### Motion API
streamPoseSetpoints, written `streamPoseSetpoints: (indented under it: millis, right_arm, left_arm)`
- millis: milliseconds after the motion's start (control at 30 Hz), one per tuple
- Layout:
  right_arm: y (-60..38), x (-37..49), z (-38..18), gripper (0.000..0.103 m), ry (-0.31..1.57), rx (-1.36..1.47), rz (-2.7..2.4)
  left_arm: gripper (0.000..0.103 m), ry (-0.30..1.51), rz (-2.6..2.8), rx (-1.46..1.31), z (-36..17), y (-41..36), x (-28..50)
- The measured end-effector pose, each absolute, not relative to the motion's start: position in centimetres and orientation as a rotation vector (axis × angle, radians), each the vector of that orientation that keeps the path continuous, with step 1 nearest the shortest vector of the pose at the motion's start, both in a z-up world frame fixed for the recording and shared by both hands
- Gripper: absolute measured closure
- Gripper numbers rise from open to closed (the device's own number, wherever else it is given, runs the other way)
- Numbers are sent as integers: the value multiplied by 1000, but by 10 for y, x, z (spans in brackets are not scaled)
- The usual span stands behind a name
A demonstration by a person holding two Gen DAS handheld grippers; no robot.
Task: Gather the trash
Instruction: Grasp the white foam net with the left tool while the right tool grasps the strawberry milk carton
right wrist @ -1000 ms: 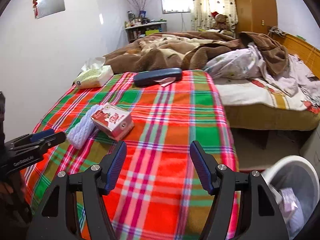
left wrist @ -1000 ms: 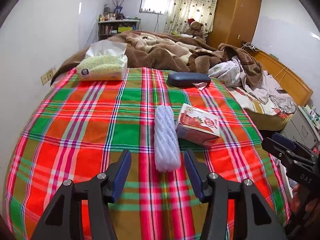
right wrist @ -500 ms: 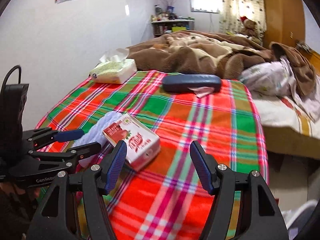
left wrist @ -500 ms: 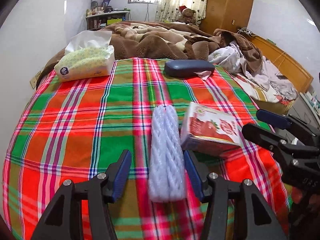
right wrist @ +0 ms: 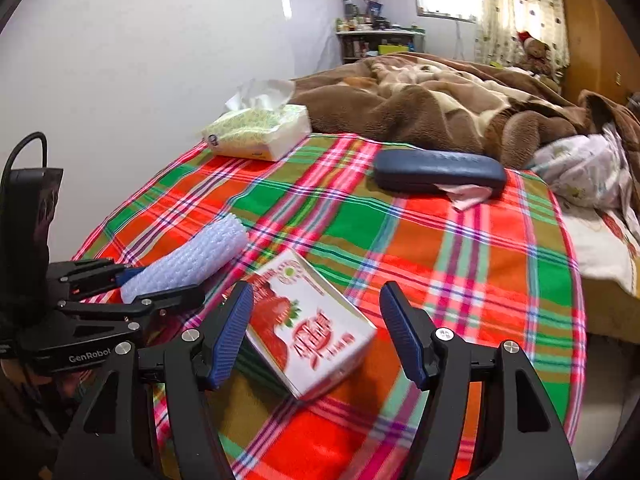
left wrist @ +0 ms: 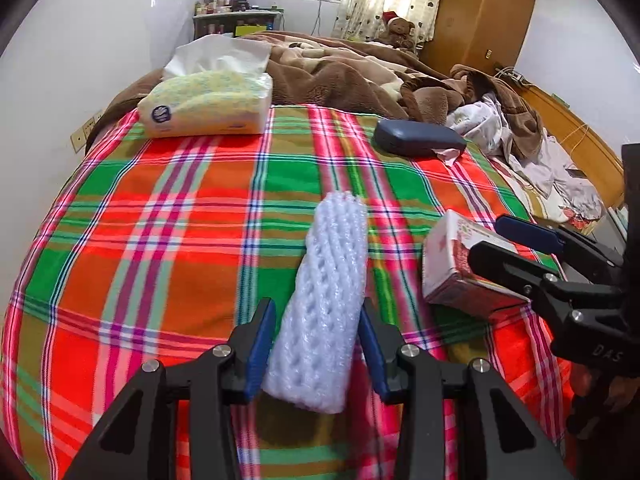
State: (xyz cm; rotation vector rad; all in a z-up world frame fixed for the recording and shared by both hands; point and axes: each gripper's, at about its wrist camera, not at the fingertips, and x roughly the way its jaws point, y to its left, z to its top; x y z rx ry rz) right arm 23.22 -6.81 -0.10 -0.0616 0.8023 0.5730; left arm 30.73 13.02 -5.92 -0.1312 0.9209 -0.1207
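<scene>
A white foam net sleeve (left wrist: 320,300) lies on the plaid bedcover (left wrist: 160,220). Its near end sits between the blue pads of my left gripper (left wrist: 316,344), whose jaws are closing and now meet its two sides. Just right of it lies a strawberry-print carton (left wrist: 448,276). In the right wrist view that carton (right wrist: 316,332) lies flat between the fingers of my right gripper (right wrist: 320,328), which is open with its pads clear of it. The left gripper (right wrist: 168,282) and the sleeve (right wrist: 200,252) show at the left there. The right gripper (left wrist: 486,236) enters the left wrist view from the right.
A tissue pack (left wrist: 208,104) lies at the far left of the cover. A dark blue case (left wrist: 416,138) lies far right, on a crumpled pinkish paper (left wrist: 448,156). Behind them is a rumpled brown blanket (left wrist: 340,76). A white wall runs along the left; the bed drops off on the right.
Both grippers moved forward and lower over the bed. The left jaws narrowed onto the foam sleeve's near end. The right gripper swung left until the carton lay between its fingers.
</scene>
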Motion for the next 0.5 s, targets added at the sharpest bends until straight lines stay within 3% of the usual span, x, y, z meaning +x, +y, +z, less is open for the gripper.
streamPoseSetpoints:
  millis: [133,500]
  right_arm:
    - [-61,237,-5,29,831,-58,649]
    - [-40,215,-11,29,859,-232,748]
  left_arm:
    - [61,920,-99,-134,-59,142,305]
    - [59,924,-90,-165,-60,158,307]
